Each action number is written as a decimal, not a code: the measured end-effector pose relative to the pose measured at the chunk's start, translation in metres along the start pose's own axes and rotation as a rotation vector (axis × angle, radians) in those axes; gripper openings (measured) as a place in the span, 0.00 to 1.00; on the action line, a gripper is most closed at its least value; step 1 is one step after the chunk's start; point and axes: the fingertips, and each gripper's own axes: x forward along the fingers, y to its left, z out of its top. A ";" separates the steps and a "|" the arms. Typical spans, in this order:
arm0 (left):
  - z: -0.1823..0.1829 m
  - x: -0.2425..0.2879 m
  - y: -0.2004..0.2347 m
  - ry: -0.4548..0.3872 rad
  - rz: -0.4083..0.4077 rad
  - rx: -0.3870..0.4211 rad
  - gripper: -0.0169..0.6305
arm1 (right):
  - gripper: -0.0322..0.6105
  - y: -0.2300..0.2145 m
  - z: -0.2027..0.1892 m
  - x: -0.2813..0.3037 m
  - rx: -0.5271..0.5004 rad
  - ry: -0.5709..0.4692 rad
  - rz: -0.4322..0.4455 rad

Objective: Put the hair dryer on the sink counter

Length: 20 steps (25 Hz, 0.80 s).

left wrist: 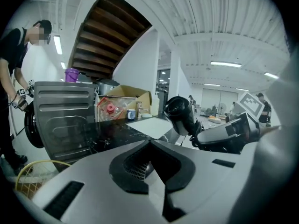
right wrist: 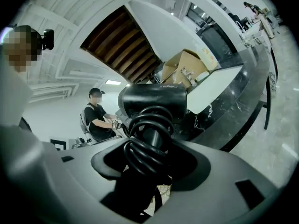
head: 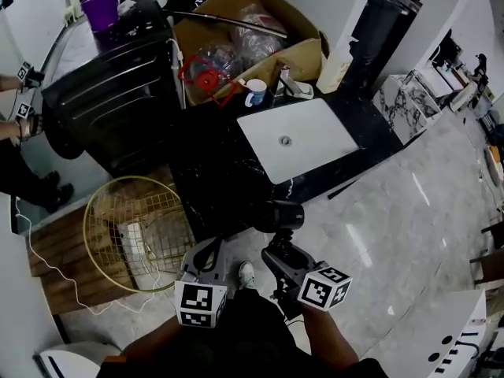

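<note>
Hair dryer point(head: 281, 215) is clamped in the right gripper point(head: 280, 244). The jaws are closed on its handle, the black cord is coiled round the handle just above them, and the barrel points to the far side. The dryer is held in the air at the near edge of the black desk point(head: 366, 126), not set down. A white sink point(head: 315, 132) is sunk into the desk, just beyond the dryer. The left gripper point(head: 211, 252) is beside it on the left, its jaws brought together with nothing between them. A cardboard box point(head: 307, 57) sits at the far side of the desk. A black appliance point(head: 110, 93) stands at far left, and a wire basket point(head: 134, 227) is on the floor at near left.
</note>
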 end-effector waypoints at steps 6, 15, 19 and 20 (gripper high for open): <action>0.010 0.029 0.022 0.011 0.091 -0.036 0.04 | 0.46 -0.030 0.033 0.045 -0.060 0.094 0.005; 0.016 0.060 0.064 0.021 0.229 -0.092 0.04 | 0.46 -0.081 0.065 0.119 -0.205 0.281 -0.074; 0.014 0.062 0.086 0.033 0.295 -0.128 0.04 | 0.46 -0.098 0.068 0.150 -0.250 0.360 -0.114; 0.013 0.063 0.089 0.036 0.306 -0.135 0.04 | 0.46 -0.101 0.068 0.156 -0.260 0.376 -0.121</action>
